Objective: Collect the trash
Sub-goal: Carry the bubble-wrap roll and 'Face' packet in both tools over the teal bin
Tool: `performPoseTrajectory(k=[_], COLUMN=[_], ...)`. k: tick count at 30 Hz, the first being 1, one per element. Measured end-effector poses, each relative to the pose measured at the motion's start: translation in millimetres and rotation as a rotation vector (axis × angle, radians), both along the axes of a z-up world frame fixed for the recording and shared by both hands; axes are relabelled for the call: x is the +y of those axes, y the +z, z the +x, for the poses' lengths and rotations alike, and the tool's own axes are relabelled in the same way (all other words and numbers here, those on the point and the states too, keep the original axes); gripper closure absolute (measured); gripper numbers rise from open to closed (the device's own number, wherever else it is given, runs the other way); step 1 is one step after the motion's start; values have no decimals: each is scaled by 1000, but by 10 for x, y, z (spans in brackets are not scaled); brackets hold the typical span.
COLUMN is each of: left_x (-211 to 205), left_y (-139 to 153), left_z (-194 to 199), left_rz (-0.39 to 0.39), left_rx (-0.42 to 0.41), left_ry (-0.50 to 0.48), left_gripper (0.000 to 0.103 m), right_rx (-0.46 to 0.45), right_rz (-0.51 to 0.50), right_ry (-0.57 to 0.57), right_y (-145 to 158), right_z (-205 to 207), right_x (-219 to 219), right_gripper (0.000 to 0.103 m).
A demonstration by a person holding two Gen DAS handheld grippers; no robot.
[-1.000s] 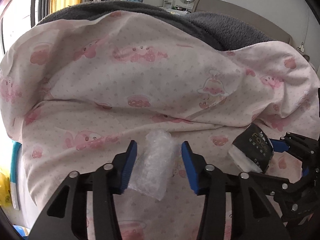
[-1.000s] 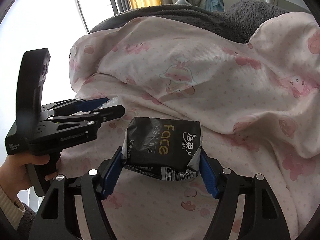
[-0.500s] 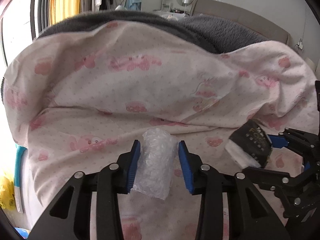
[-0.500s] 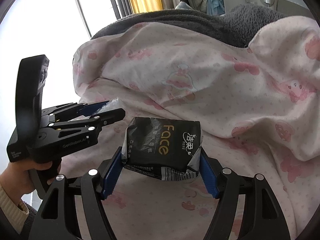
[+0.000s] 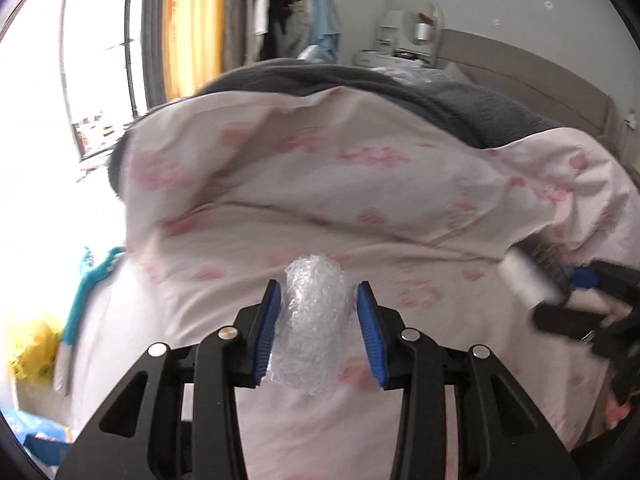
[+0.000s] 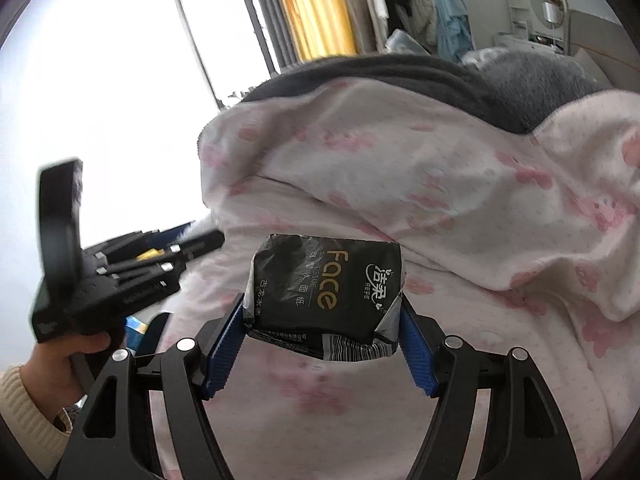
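A crumpled wad of clear bubble wrap [image 5: 314,320] sits between the blue pads of my left gripper [image 5: 319,286], which is shut on it and holds it above the pink quilt [image 5: 360,184]. My right gripper [image 6: 322,300] is shut on a black tissue pack [image 6: 326,292] printed "Face", also lifted off the quilt. In the left wrist view the tissue pack [image 5: 532,276] and right gripper [image 5: 576,280] appear blurred at the right edge. In the right wrist view the left gripper [image 6: 192,240] shows at the left, held by a hand [image 6: 80,348] in a cream sleeve.
A grey blanket [image 5: 460,100] lies beyond the pink quilt, with a headboard [image 5: 540,76] at the back right. A bright window [image 6: 120,80] and yellow curtains [image 6: 316,8] are at the left. A yellow bag [image 5: 28,352] and a teal item [image 5: 80,300] lie beside the bed's left edge.
The left jaws closed onto the bubble wrap, then lifted it off the quilt. Both grippers rose and swung left toward the window, each keeping its load.
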State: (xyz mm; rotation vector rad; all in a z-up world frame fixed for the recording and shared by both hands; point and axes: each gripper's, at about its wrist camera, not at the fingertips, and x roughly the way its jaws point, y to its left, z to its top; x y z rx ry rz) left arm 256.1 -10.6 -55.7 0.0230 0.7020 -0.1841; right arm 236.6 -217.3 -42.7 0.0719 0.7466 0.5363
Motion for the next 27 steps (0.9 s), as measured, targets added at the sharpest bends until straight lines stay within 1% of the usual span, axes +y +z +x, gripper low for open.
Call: performPoseTrajectory(k=[2,5,7,9,11,18,23,27], left_x=[173,504,656,814,943,1358,1642,1861], left_y=[-20,-61,-104,-181,-260,-625,-889,-1140], left_z=[-99,-257,-333,-417,-486,-599,-659,-715], left_rz=[3,-36,-47,-46,-26,-9,-36,-36], left_rx=[12,40,56,80,102,213,292,375], left_ry=[31,89,116,145,173,235,264,289], left_gripper=[61,61,61,61,61,61,61,61], right_rx=[-21,-44,-45,-38,-36,-56,-67,-65], right_rz=[13,22,26,28,19,11,17,8], right_ry=[16,37,49,60,77,128,167,212], right_y=[63,126,128,106,91,133,154,130], right_z=[-63,-123,-143,-160,-201,-370,-463,-490], right_x=[61,176,267,367,492,912,1238,1550], right_gripper=[31,31,31,31,31,31,31,31])
